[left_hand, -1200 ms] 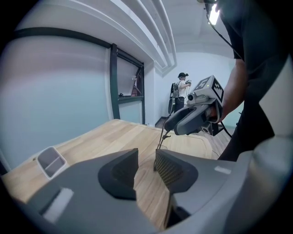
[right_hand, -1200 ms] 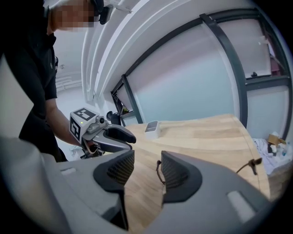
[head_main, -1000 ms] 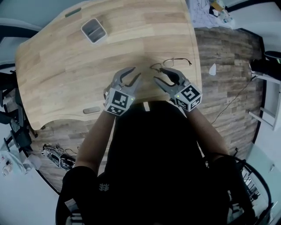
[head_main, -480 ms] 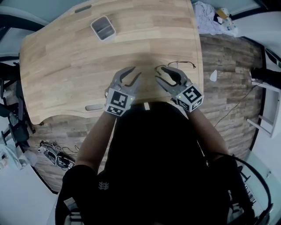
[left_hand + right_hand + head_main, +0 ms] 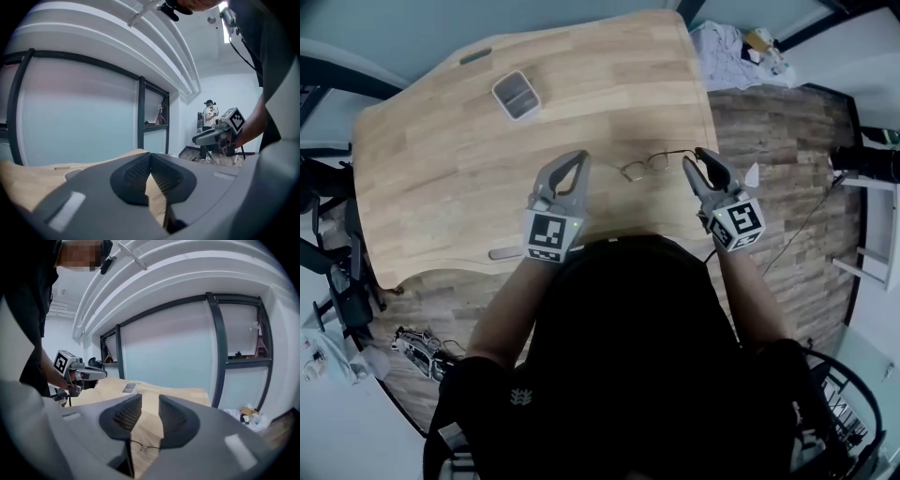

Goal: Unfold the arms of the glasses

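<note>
On a pale, plank-grained table (image 5: 441, 169) with rounded corners, a small grey tray (image 5: 516, 96) sits at far left, well apart from the work. Next comes the left gripper (image 5: 579, 159), held above the wood. Its grey plastic jaws have just closed, dark cross-hatched pads meeting tip to tip on nothing. The glasses (image 5: 645, 166) lie flat on the table between the two grippers, touched by neither. They have a thin dark wire frame with rounded clear lenses, and one arm seems to stretch out toward the right. How the other arm lies is too fine to read. At right, the right gripper (image 5: 703, 157) hovers just beside that arm's end. Its jaws have just been closing but stand a narrow gap apart, with no part of the frame between the pads. The scene fits hands going in to open the arms as well as hands drawing off once the arms are spread. Any hold on so slight a frame would call for a light pinch on the wire near a hinge, clear of the lenses, since thin metal will likely bend or skid on smooth wood.
</note>
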